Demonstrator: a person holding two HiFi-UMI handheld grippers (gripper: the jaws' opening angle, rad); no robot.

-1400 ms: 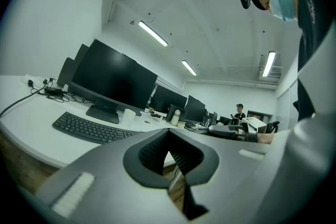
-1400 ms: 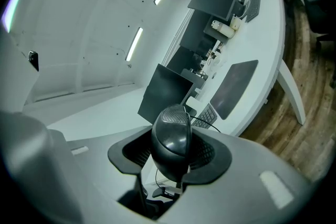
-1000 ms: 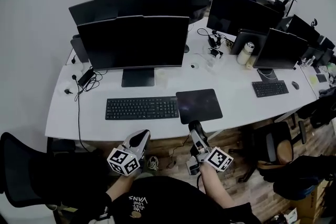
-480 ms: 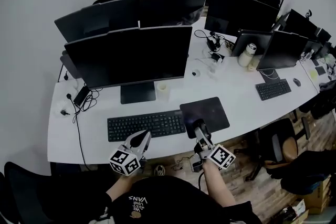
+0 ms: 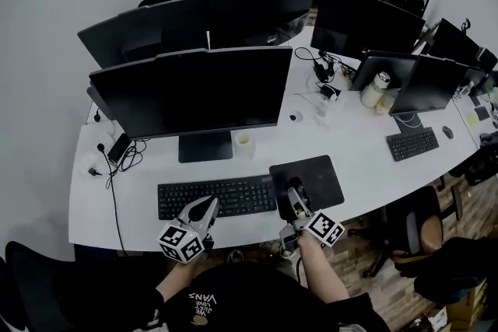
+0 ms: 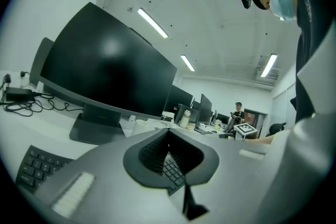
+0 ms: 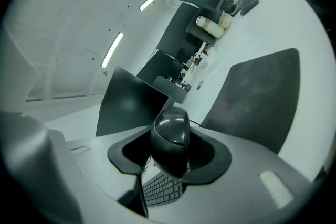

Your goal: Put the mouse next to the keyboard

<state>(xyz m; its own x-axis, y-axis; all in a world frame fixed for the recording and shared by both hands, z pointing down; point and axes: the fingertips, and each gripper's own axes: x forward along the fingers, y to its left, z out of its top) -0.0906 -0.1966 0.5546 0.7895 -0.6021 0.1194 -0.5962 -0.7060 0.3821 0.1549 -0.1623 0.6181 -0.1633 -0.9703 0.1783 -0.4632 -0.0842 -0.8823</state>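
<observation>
A black mouse (image 7: 169, 144) is clamped between the jaws of my right gripper (image 7: 172, 129). In the head view this gripper (image 5: 294, 194) hovers over the near left corner of the dark mouse pad (image 5: 311, 176), just right of the black keyboard (image 5: 216, 198). The keyboard's keys (image 7: 163, 189) show below the mouse in the right gripper view. My left gripper (image 5: 204, 210) is at the desk's front edge near the keyboard's middle. Its jaws are shut and hold nothing (image 6: 168, 147).
A large monitor (image 5: 194, 93) stands behind the keyboard, with a paper cup (image 5: 243, 142) by its base. Cables and a power adapter (image 5: 118, 148) lie at the desk's left. Further right are a second keyboard (image 5: 412, 144), a bottle (image 5: 379, 85) and more monitors.
Both grippers have moved forward from below the desk's edge to over it. The right one, still holding the mouse, now sits above the mouse pad's near left corner.
</observation>
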